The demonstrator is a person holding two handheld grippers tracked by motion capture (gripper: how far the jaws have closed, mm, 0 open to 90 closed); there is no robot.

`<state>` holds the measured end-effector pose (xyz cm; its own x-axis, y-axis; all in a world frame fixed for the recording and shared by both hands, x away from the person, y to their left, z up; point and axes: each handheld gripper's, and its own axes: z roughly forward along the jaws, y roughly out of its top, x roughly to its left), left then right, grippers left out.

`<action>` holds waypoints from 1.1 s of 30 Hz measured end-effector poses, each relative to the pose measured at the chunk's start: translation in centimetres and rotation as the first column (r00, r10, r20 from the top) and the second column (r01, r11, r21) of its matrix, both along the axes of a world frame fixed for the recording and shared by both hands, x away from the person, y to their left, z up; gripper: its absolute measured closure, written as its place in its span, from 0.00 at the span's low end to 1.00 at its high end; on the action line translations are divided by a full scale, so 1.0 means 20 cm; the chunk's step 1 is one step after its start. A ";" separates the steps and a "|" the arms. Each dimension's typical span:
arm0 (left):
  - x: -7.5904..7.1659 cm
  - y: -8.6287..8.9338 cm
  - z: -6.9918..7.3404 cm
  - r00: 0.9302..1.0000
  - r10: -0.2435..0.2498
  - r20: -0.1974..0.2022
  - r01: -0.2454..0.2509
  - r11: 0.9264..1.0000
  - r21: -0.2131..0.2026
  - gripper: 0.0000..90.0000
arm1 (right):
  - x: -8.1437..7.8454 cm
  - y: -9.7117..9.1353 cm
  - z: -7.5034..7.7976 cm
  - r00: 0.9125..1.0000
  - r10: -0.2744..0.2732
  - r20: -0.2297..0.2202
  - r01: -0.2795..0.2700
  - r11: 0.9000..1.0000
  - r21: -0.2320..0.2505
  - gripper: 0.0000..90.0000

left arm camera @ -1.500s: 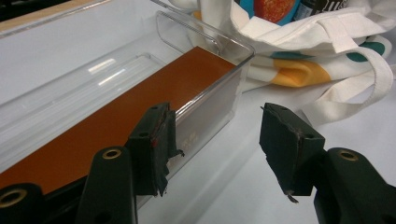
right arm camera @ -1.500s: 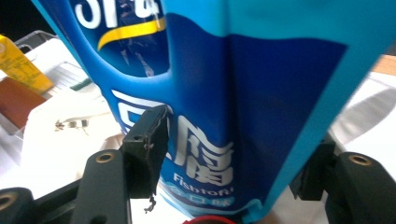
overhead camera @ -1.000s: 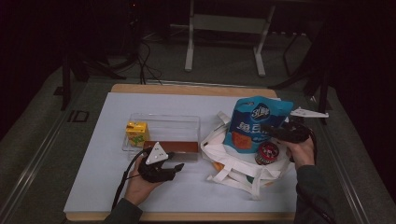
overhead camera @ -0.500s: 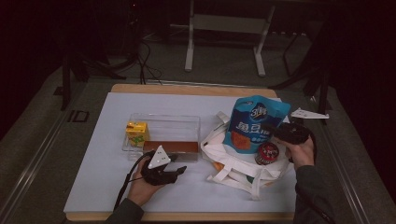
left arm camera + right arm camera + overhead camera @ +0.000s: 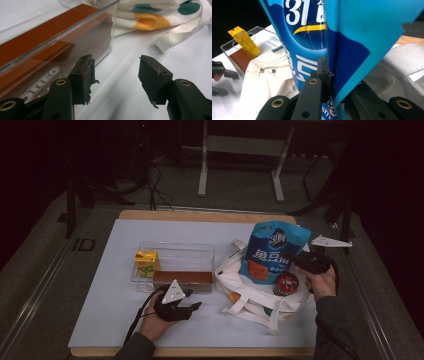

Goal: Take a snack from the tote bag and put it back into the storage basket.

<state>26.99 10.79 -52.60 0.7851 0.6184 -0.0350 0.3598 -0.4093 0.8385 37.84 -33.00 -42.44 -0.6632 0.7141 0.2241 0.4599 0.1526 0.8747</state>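
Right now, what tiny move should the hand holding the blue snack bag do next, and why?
Probably lift the blue snack bag a little, straight up. The right hand-held gripper has just closed on the bag's edge, and the bag's bottom sits in the white tote bag beside a red round thing. The left hand-held gripper is open, near the clear box.

Colours and patterns noted
Blue snack bag (image 5: 272, 254) with white lettering; white tote bag (image 5: 160, 17) spotted teal and orange; yellow carton (image 5: 146, 262); brown box (image 5: 182, 278).

Bare table (image 5: 115, 310) beside clear bin (image 5: 175, 255)
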 end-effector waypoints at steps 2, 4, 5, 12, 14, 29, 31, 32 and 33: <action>0.00 0.00 -0.01 1.000 -0.004 -0.003 0.004 1.000 0.003 0.50 | 0.00 0.00 0.00 1.000 0.001 0.001 -0.001 1.000 0.002 0.98; 0.00 -0.01 -0.02 1.000 -0.008 -0.007 0.008 1.000 0.006 0.50 | 0.00 0.00 0.00 1.000 0.002 -0.001 -0.002 1.000 0.012 0.98; 0.00 -0.01 -0.02 1.000 -0.008 -0.007 0.008 1.000 0.011 0.50 | 0.00 0.00 0.00 1.000 0.002 -0.001 -0.002 1.000 0.016 0.99; 0.00 -0.02 -0.04 1.000 -0.017 0.001 0.017 1.000 0.016 0.50 | 0.00 0.01 0.01 1.000 0.009 -0.004 -0.009 0.999 0.032 0.99; 0.00 -0.02 -0.04 1.000 -0.017 0.000 0.017 1.000 0.013 0.50 | 0.00 0.01 0.01 1.000 0.008 -0.006 -0.008 0.999 0.033 0.99; 0.00 -0.03 -0.06 1.000 -0.020 -0.009 0.020 1.000 0.018 0.50 | 0.00 0.00 0.10 1.000 0.008 0.001 -0.008 0.998 0.065 0.99; 0.00 -0.03 -0.06 1.000 -0.018 -0.011 0.018 1.000 0.014 0.50 | 0.00 0.00 0.11 1.000 0.008 0.002 -0.008 0.997 0.070 0.99; 0.00 -0.03 -0.06 1.000 -0.018 -0.012 0.018 1.000 0.014 0.50 | 0.00 0.00 0.12 1.000 0.009 0.006 -0.010 0.997 0.071 0.99; 0.00 -0.03 -0.06 1.000 -0.017 -0.011 0.017 1.000 0.017 0.50 | 0.00 0.00 0.12 1.000 0.010 0.004 -0.010 0.997 0.073 0.99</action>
<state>27.07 10.22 -53.80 0.7951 0.6056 -0.0331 0.3617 -0.4295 0.8275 37.76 -32.95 -40.00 -0.6714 0.6890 0.2728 0.4552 0.0930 0.8855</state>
